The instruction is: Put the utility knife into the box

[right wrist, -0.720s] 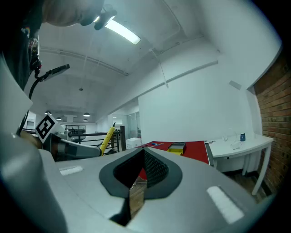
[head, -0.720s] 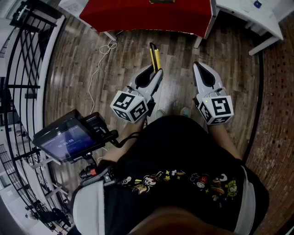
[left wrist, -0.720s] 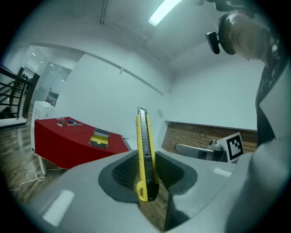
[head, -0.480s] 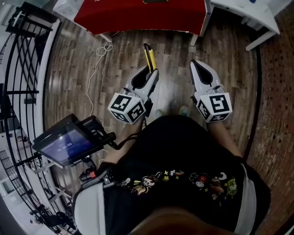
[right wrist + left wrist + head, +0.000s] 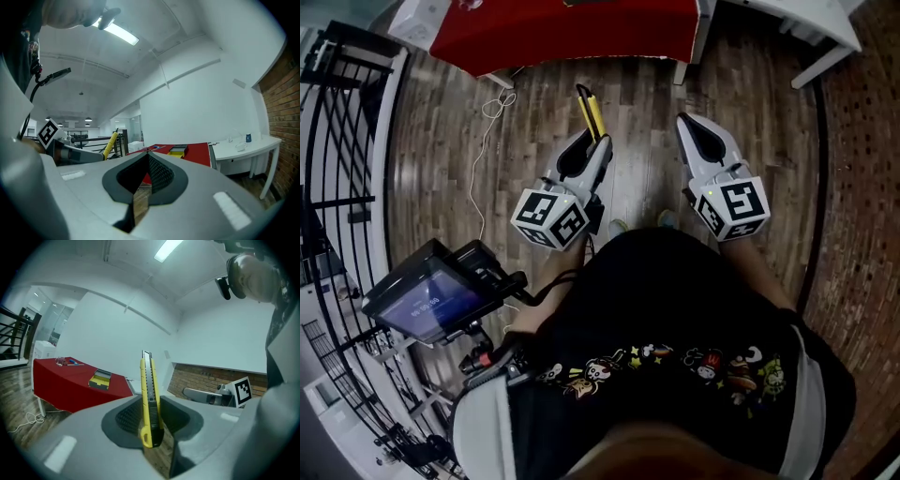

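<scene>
The yellow utility knife (image 5: 149,399) stands upright between the jaws of my left gripper (image 5: 151,404), which is shut on its lower half. In the head view the knife (image 5: 589,112) sticks out forward from the left gripper (image 5: 598,142), above the wooden floor. An open yellow and grey box (image 5: 100,379) lies on a red-covered table (image 5: 65,385) ahead; the right gripper view also shows this box (image 5: 178,150). My right gripper (image 5: 147,155) is shut with nothing in it, and it is held level with the left gripper, to its right (image 5: 686,124).
The red table (image 5: 562,33) stands at the far side of the floor, with a white table (image 5: 825,28) to its right. A black railing (image 5: 347,141) and a screen on a stand (image 5: 427,295) are at the left. A white cable (image 5: 487,150) trails over the floor. A brick wall (image 5: 862,187) is at the right.
In the head view both grippers, the knife and the red table have shifted slightly up and to the left. The left gripper's hold on the knife is unchanged.
</scene>
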`<state>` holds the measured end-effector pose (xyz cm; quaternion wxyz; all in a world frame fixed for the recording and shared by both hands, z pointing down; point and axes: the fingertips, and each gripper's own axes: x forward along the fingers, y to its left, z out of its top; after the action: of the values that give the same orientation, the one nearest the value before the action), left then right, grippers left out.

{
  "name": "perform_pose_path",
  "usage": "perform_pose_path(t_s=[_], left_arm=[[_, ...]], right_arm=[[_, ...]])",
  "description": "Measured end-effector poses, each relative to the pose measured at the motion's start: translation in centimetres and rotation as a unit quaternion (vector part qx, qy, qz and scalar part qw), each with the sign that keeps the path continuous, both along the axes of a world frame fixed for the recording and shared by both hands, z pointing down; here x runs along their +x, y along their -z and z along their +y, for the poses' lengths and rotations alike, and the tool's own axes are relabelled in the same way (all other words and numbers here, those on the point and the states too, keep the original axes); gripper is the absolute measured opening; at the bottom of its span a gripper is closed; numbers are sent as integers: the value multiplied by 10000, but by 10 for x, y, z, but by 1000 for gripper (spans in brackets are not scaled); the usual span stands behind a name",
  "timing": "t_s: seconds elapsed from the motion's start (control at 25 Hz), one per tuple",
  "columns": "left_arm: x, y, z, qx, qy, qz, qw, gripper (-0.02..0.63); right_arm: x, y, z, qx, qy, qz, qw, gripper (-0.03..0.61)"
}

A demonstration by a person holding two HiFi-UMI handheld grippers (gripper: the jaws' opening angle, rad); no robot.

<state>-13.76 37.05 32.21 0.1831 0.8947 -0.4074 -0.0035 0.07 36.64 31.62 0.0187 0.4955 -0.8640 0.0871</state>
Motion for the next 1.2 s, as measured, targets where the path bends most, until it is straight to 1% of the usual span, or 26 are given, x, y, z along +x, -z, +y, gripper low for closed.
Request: perform_pose_path(t_s=[0.16, 0.32, 0.48, 0.64, 0.76, 0.88, 0.96, 1.12, 1.2], left_arm=[[28, -7, -22, -59, 126, 25, 9999, 117], [41, -18, -45, -111, 292, 38, 9995, 117], [36, -27, -72, -193, 456, -31, 9988, 118], [16, -41, -124, -271, 570, 51, 9980, 118], [0, -50, -177, -339, 497, 123, 9981, 117], [-8, -54, -242, -413, 296, 111, 9986, 118], [-9, -56, -297, -473, 137, 66, 9988, 117], [-2, -56, -425, -599, -208, 13, 9980, 118], [4, -54, -465, -604, -332, -25, 9976, 118]], right_arm=[[31, -9, -24, -72, 132, -10, 9999, 25], [48, -18, -53, -74, 264, 58, 9996, 24], [50, -23, -84, -128, 369, 15, 9992, 25], [34, -38, -139, -228, 400, 54, 9989, 25], [17, -42, -188, -260, 350, 148, 9989, 25], [4, -40, -247, -273, 253, 258, 9990, 25], [0, -37, -297, -309, 177, 292, 9989, 25], [-6, -37, -419, -450, -35, 259, 9986, 25], [-9, -36, -458, -474, -89, 225, 9986, 25]])
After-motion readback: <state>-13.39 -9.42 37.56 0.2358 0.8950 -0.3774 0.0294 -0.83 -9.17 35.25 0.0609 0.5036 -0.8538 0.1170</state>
